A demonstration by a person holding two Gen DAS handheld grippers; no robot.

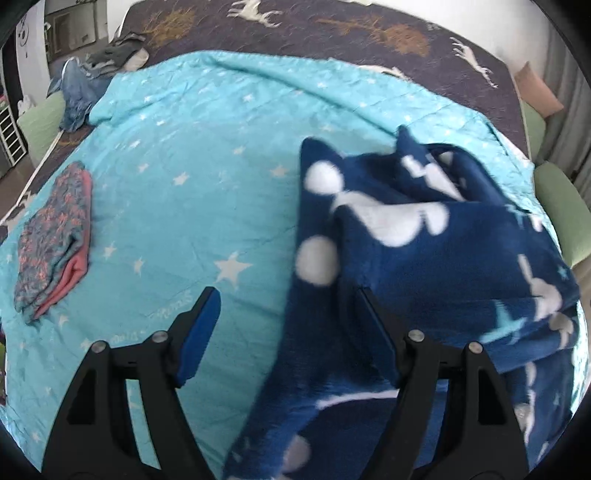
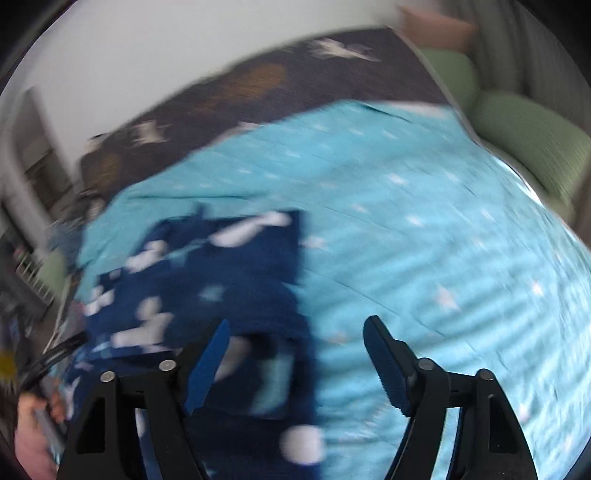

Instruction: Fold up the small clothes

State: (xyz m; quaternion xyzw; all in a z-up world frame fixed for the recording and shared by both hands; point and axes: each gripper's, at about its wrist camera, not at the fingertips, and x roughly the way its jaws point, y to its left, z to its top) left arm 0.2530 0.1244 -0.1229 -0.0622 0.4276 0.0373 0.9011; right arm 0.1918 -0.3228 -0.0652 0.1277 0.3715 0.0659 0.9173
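**A:** Bed first: your turquoise star quilt [image 1: 192, 177] covers most of it, with a dark deer-print cover [image 1: 332, 33] showing at the far edge. One folded floral piece [image 1: 55, 240] already sits off to your left. What are you working on?

**B:** The navy fleece [image 1: 424, 258] with the white blobs. Where does it lie from your tongs?

**A:** Between your two hands. From your left tongs [image 1: 288, 332] it lies to the right and ahead, bunched and doubled over, its near edge draped past the right finger. From your right tongs [image 2: 295, 354] it lies to the left, running away from you up the quilt, so its long axis goes roughly front to back.

**B:** And the tongs themselves?

**A:** Both stand wide. Your left pair has bare quilt and a strip of fleece in the gap, nothing pinched. Your right pair, blurred, gapes over the fleece's right edge, also gripping nothing.

**B:** So which hand is nearer?

**A:** Your left, I'd judge; the fleece already brushes its right finger.
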